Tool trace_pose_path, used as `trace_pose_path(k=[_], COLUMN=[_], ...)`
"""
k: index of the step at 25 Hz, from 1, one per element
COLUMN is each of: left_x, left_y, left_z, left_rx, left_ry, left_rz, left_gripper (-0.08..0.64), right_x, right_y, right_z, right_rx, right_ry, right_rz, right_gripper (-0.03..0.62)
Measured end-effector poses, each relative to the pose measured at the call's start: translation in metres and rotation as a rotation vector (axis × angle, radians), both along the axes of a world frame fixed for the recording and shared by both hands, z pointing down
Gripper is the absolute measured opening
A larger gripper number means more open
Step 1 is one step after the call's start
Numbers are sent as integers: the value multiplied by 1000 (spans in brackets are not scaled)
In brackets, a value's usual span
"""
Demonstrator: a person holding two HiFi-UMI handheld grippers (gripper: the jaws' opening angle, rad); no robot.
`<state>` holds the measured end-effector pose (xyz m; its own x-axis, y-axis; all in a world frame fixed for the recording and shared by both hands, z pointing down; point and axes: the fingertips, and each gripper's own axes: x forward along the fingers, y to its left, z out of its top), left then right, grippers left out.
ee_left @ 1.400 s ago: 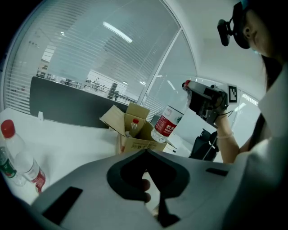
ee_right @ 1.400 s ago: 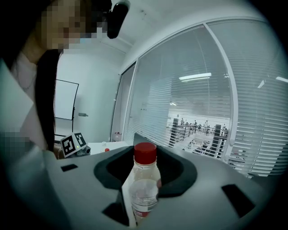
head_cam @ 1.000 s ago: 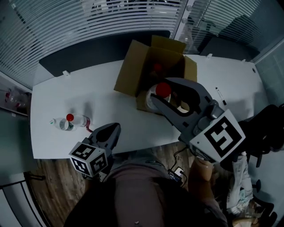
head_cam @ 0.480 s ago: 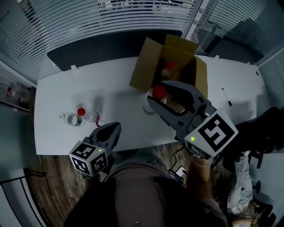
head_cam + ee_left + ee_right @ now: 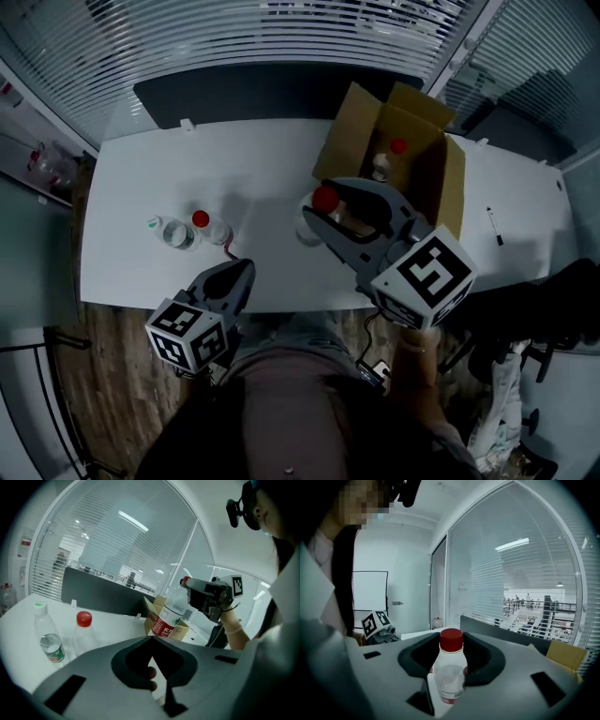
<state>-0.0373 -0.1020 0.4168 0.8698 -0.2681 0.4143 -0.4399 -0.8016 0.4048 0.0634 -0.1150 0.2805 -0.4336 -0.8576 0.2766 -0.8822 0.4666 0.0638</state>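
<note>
Right gripper jaws clamped on bottle near red cap; bottle in air over table, just beside box. Left gripper jaws pressed together, empty. Risk: high grip, so bottle could swing, slip, or clip box flap.

The clear plastic bottle, red-capped with a red label, sits clamped between the right gripper's jaws, over the white table just beside the open cardboard box.
</note>
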Motion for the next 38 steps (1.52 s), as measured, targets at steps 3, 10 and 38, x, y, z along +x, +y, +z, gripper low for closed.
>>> trace_pose_path(k=[3, 10, 38], left_x=[-16, -45, -108], left_y=[-5, -13, -14], left_z=[1, 3, 11], left_rx=[-2, -5, -28], left_ry=[1, 1, -18], left_rz=[-35, -128, -394], left_gripper=[9, 9, 9], right_x=[-15, -41, -101], right_y=[-11, -33, -83], right_z=[8, 30, 132], right_rx=[-26, -50, -177], right_ry=[-14, -14, 108], right_rz=[-17, -77, -243], right_gripper=[172, 172, 172])
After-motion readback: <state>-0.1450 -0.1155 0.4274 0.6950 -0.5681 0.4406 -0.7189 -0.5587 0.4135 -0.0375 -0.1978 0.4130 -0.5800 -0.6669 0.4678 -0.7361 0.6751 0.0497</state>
